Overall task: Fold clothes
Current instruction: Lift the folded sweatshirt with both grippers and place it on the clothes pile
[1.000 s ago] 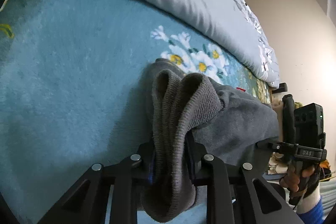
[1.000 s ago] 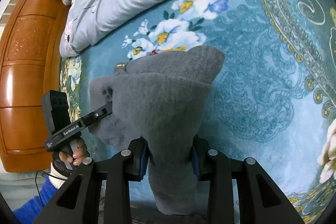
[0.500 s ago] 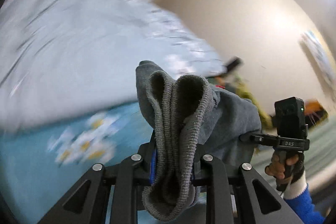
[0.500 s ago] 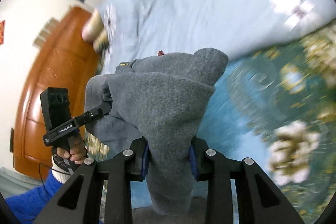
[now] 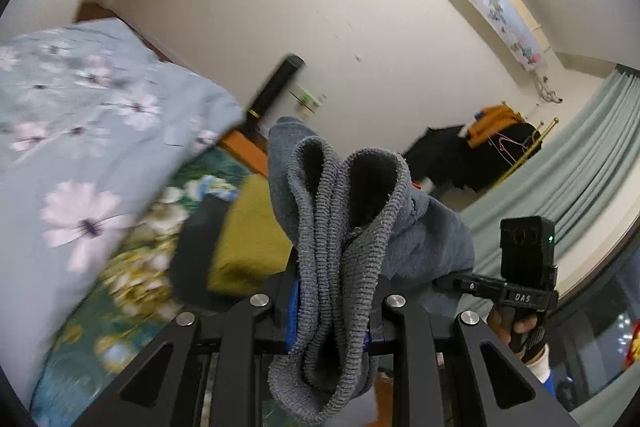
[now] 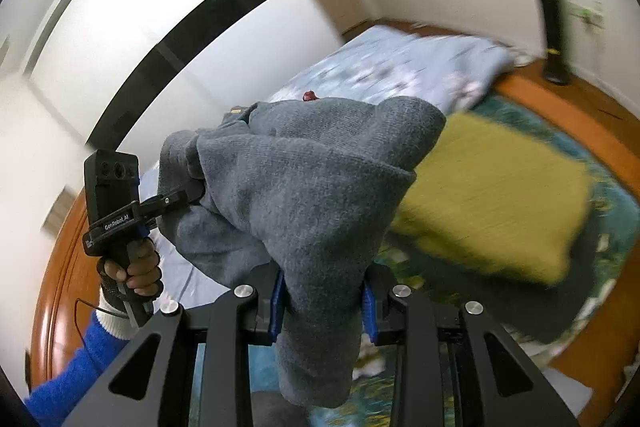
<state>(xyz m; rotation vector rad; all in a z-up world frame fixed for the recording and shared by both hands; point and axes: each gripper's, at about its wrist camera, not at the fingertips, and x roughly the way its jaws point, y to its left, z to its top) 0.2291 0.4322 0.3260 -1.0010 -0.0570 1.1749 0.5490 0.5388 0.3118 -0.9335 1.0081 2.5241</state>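
Left wrist view: left tool clamped narrow on grey garment, right tool likewise gripping it, cloth bunched between both.

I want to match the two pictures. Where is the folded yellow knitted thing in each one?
Left wrist view: the folded mustard-yellow knitted garment lies left of centre on the bed, partly hidden behind the grey ribbed garment.
Right wrist view: it fills the right middle, right of the grey garment.
Shared landmark: the black post by the cream wall, upper right in the right view.
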